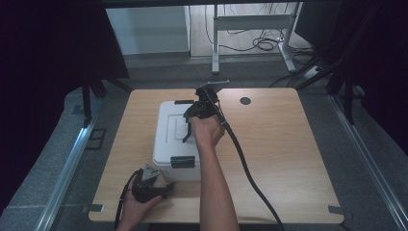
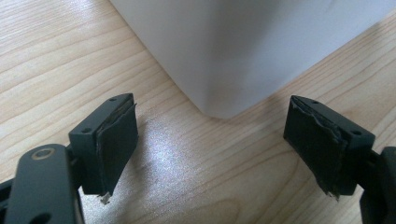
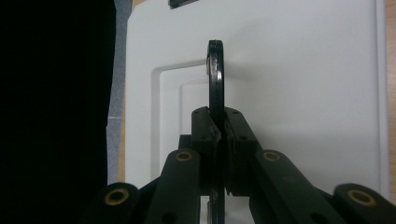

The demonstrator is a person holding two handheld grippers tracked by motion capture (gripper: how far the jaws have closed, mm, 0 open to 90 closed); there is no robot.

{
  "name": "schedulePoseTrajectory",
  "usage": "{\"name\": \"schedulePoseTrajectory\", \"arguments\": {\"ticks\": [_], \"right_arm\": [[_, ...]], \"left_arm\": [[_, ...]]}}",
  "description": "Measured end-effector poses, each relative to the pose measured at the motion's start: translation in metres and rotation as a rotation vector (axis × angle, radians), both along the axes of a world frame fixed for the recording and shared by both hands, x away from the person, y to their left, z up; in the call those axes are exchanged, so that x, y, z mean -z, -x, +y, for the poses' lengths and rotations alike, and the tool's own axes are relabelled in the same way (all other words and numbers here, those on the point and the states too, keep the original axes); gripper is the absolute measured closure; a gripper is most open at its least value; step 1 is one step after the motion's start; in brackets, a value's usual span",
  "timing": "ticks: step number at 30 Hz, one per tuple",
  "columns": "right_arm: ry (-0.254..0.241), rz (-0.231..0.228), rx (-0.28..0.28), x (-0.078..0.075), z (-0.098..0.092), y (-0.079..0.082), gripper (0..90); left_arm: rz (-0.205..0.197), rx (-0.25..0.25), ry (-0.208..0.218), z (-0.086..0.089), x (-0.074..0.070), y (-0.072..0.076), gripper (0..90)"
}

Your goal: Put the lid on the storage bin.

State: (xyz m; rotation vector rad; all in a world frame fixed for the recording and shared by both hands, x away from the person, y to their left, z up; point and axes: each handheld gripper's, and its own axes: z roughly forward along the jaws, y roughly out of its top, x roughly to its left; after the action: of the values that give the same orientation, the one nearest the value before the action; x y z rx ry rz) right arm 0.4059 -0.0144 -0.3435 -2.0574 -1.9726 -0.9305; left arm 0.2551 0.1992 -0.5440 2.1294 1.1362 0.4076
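A white lidded box stands on the wooden table, left of centre. Its black carry handle is swung up on edge above the lid. My right gripper is shut on that handle from above, over the lid's middle. My left gripper rests low on the table by the box's near left corner. In the left gripper view it is open, its jaws wide apart, with the box corner just beyond them and nothing between them.
Black latches sit at the box's near side and far side. The right gripper's cable trails across the table toward the near edge. A round cable hole marks the far table. Bare wood lies right of the box.
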Motion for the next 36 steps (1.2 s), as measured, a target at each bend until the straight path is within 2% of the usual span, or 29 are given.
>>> {"name": "schedulePoseTrajectory", "arguments": {"ticks": [3,5,11,13,17,21,22,25,27,28,30,32,36], "right_arm": [[-0.005,-0.003,-0.003,0.004,0.002,0.000,85.1],[-0.005,0.012,-0.011,0.008,0.002,-0.001,85.1],[-0.018,-0.002,0.003,0.013,-0.006,-0.001,84.8],[-0.021,0.007,-0.001,0.017,-0.009,-0.002,84.7],[-0.050,0.004,-0.002,0.021,-0.013,-0.003,84.3],[-0.037,-0.005,-0.009,0.020,-0.011,-0.003,84.0],[-0.014,-0.014,-0.017,0.019,-0.009,-0.002,83.9],[0.010,-0.018,-0.021,0.016,-0.005,-0.002,83.7],[0.010,-0.017,-0.020,0.016,-0.004,-0.002,83.6],[0.037,-0.022,-0.024,0.015,-0.002,-0.002,83.6],[0.042,-0.023,-0.026,0.015,-0.001,-0.002,83.7],[0.071,-0.033,-0.033,0.014,0.002,-0.001,83.6],[0.075,-0.033,-0.035,0.014,0.002,-0.001,83.5]], "left_arm": [[0.000,-0.001,0.001,0.000,0.000,0.000,17.5],[0.001,0.000,0.001,0.000,0.000,0.000,17.5],[0.000,-0.002,-0.001,0.000,0.000,0.000,17.5],[-0.001,-0.002,-0.001,0.000,0.000,0.000,17.5],[-0.001,-0.002,-0.001,0.000,0.000,0.000,17.5],[-0.001,-0.002,0.000,0.000,0.000,0.000,17.5],[-0.001,-0.002,0.000,0.000,0.000,0.000,17.5],[-0.001,-0.002,0.000,0.000,0.000,0.000,17.4],[-0.001,-0.002,0.000,0.000,0.000,0.000,17.5],[-0.001,-0.002,0.000,0.000,0.000,0.000,17.4],[-0.001,-0.002,0.001,0.000,0.000,0.000,17.4],[-0.001,-0.002,0.000,0.000,0.000,0.000,17.5],[-0.001,-0.002,0.000,0.000,0.000,0.000,17.5]]}}
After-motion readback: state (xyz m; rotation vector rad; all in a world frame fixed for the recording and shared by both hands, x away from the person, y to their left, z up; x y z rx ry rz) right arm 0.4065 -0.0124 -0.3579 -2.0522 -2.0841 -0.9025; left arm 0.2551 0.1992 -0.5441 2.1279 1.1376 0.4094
